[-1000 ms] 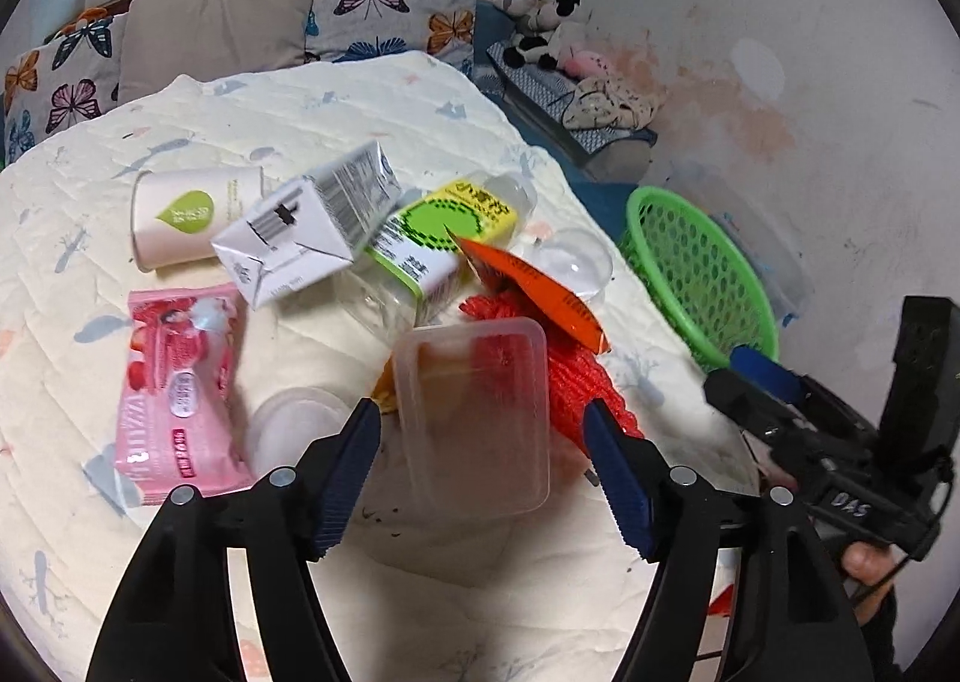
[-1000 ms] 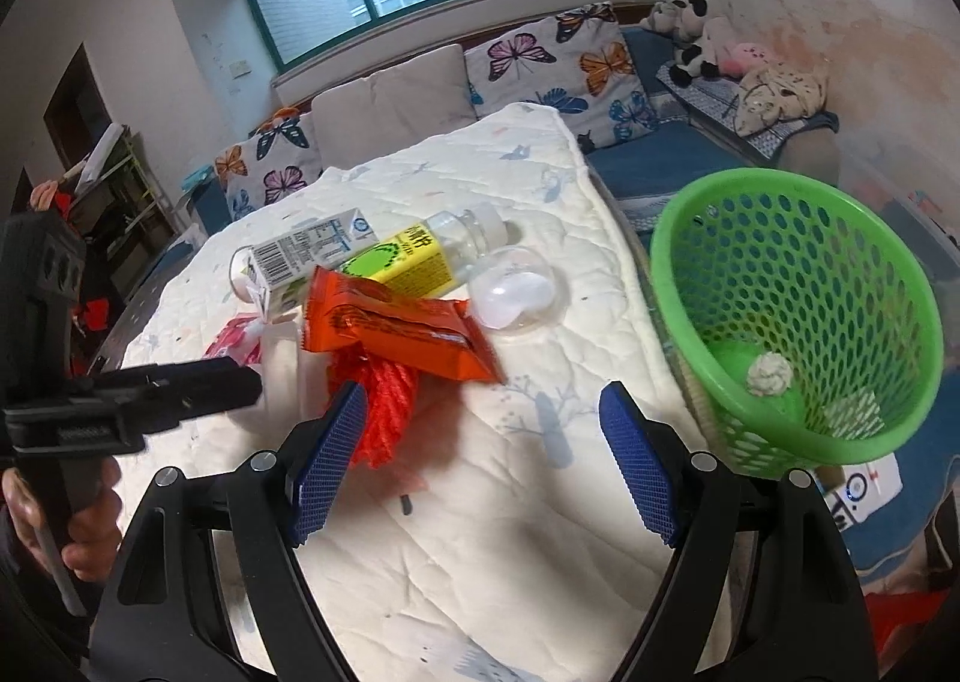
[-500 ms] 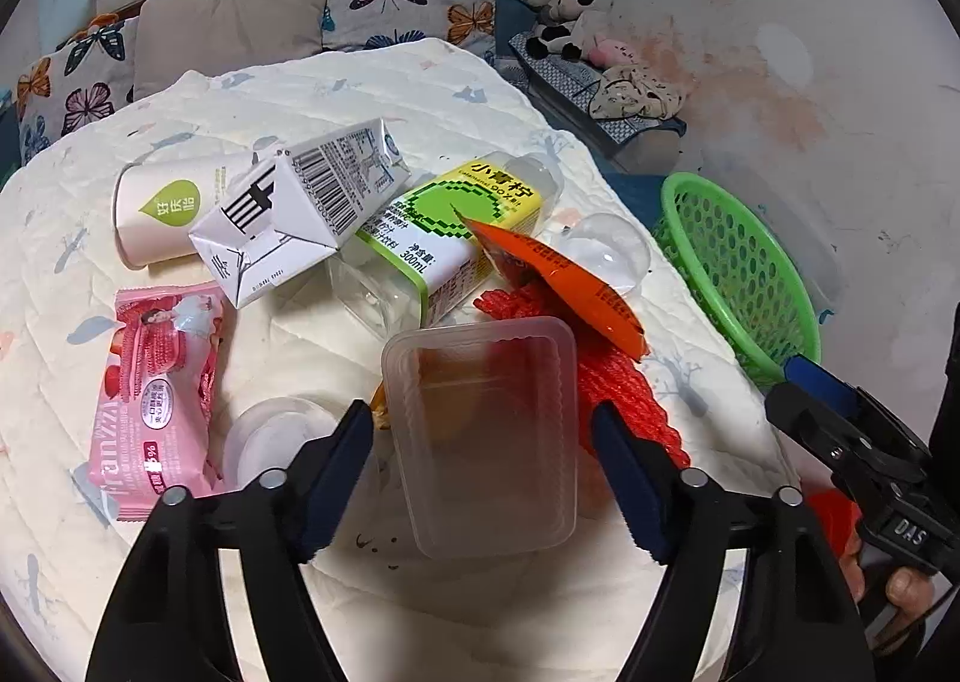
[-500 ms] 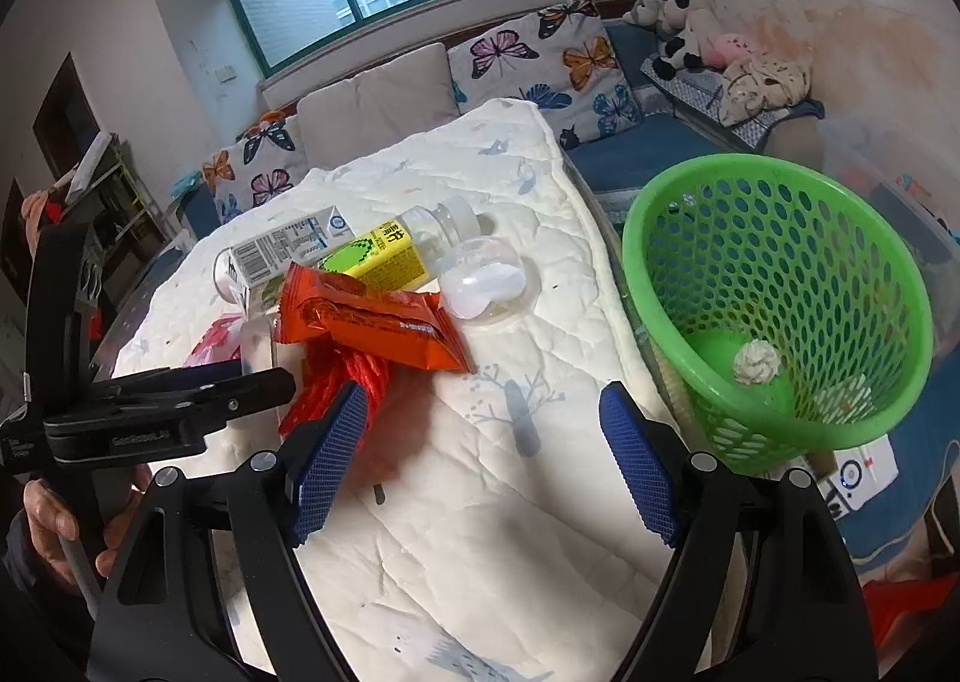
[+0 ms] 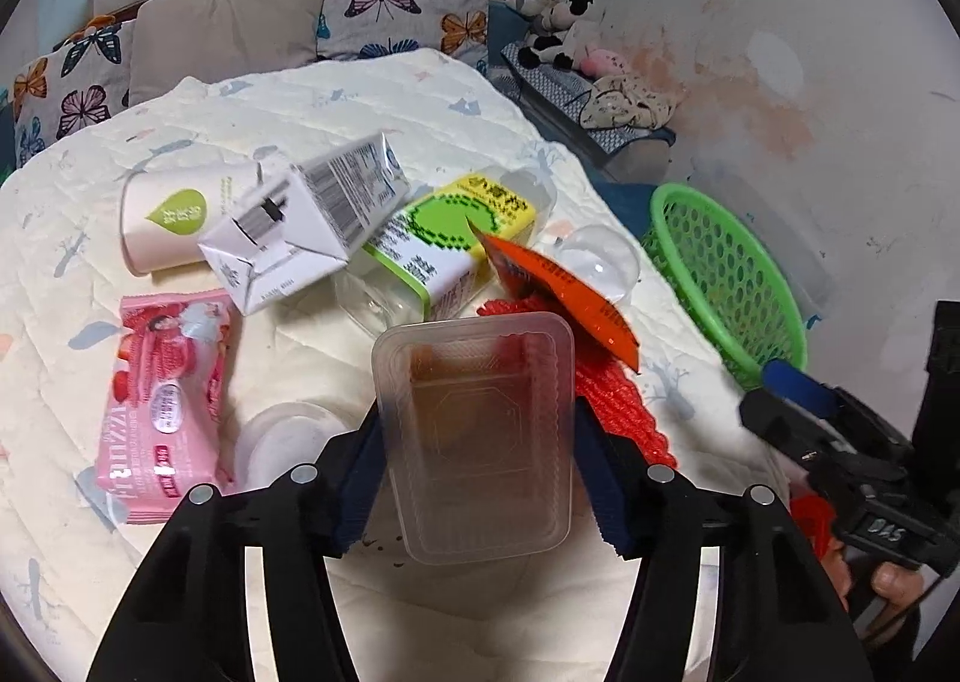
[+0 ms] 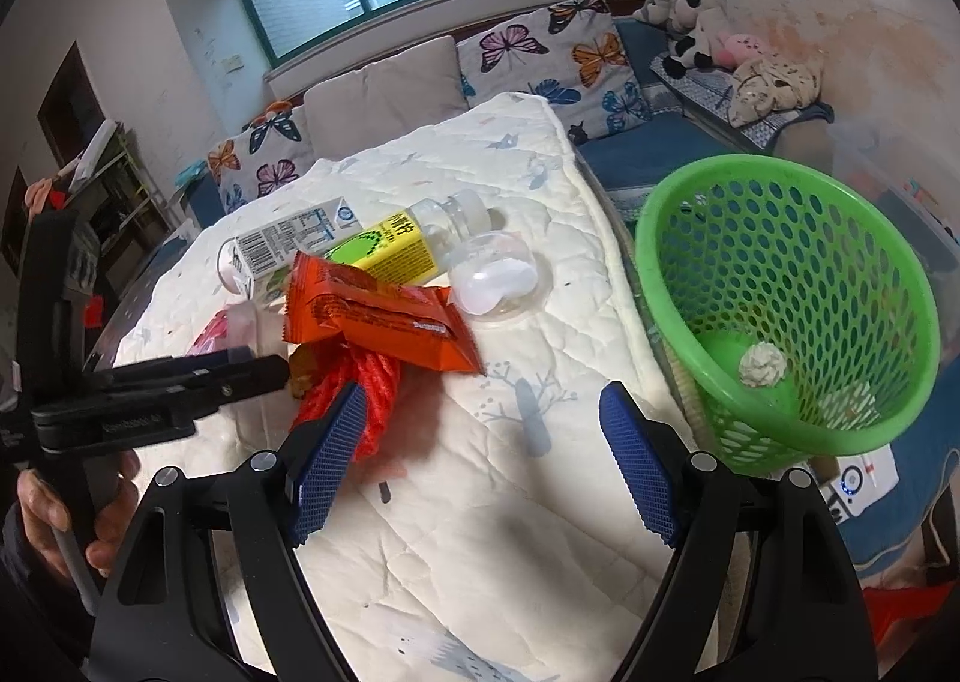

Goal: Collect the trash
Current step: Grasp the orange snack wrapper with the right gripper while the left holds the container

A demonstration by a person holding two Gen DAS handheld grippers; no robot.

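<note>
1. The left tool (image 5: 477, 478) had just been closing, its pads gripping the clear plastic tray (image 5: 477, 436) at the counter's (image 5: 372, 99) near edge.
2. The right tool (image 6: 480, 460) stood wide and empty beside the green basket (image 6: 780, 298).

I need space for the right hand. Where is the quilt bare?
Bare: the quilt between the orange wrapper and the green basket, and the far end by the pillows. Crowded: around the carton, bottle and clear tray.
</note>
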